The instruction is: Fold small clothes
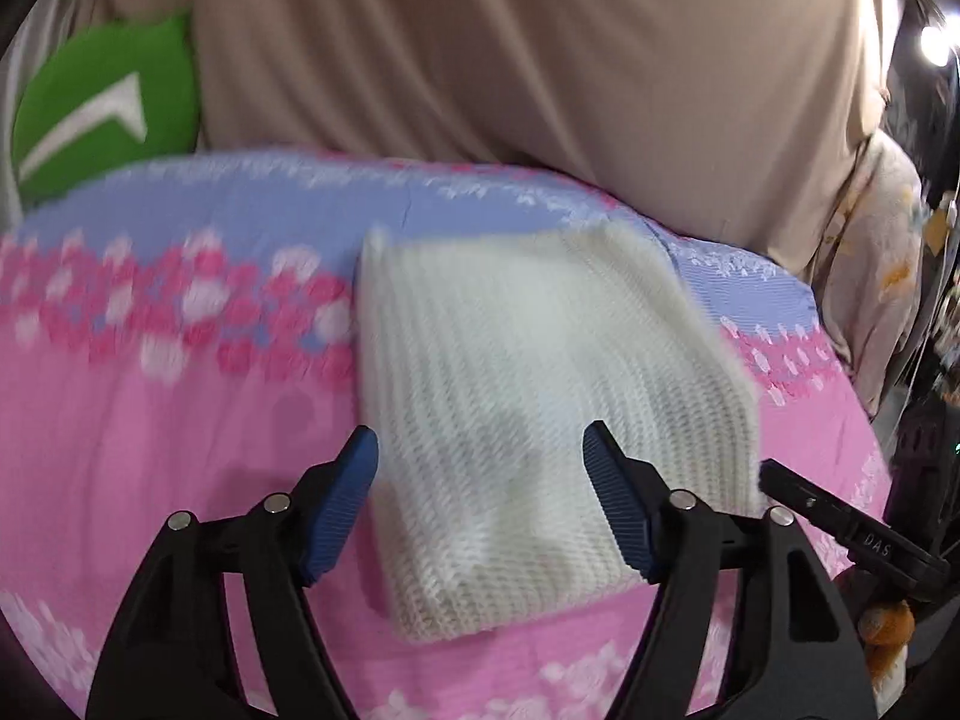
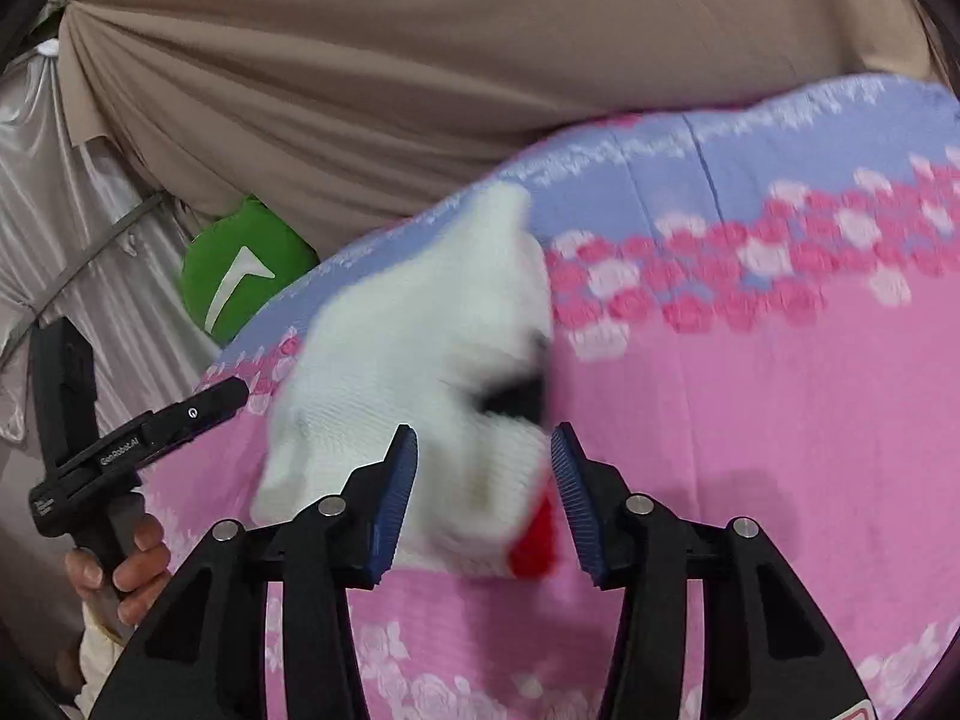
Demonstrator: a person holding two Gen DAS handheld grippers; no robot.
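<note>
A white ribbed knit garment (image 1: 540, 396) lies folded flat on the pink and blue flowered bedsheet (image 1: 150, 420). My left gripper (image 1: 480, 435) hovers open over its near edge, blue pads wide apart and not pressing the cloth. In the right wrist view the same garment (image 2: 414, 348) is blurred and shows a black mark and a red patch. My right gripper (image 2: 485, 433) is open with the garment's near end between its fingers. One right finger (image 1: 840, 528) shows beside the garment's right edge. A hand (image 2: 120, 570) holds the left gripper's body (image 2: 120, 450) at the left.
Beige draped fabric (image 1: 540, 60) rises behind the bed. A green cushion (image 1: 102, 102) with a white mark sits at the back left corner, also in the right wrist view (image 2: 240, 264). Silvery cloth (image 2: 90, 240) hangs on the left. A bright lamp (image 1: 936, 45) shines at far right.
</note>
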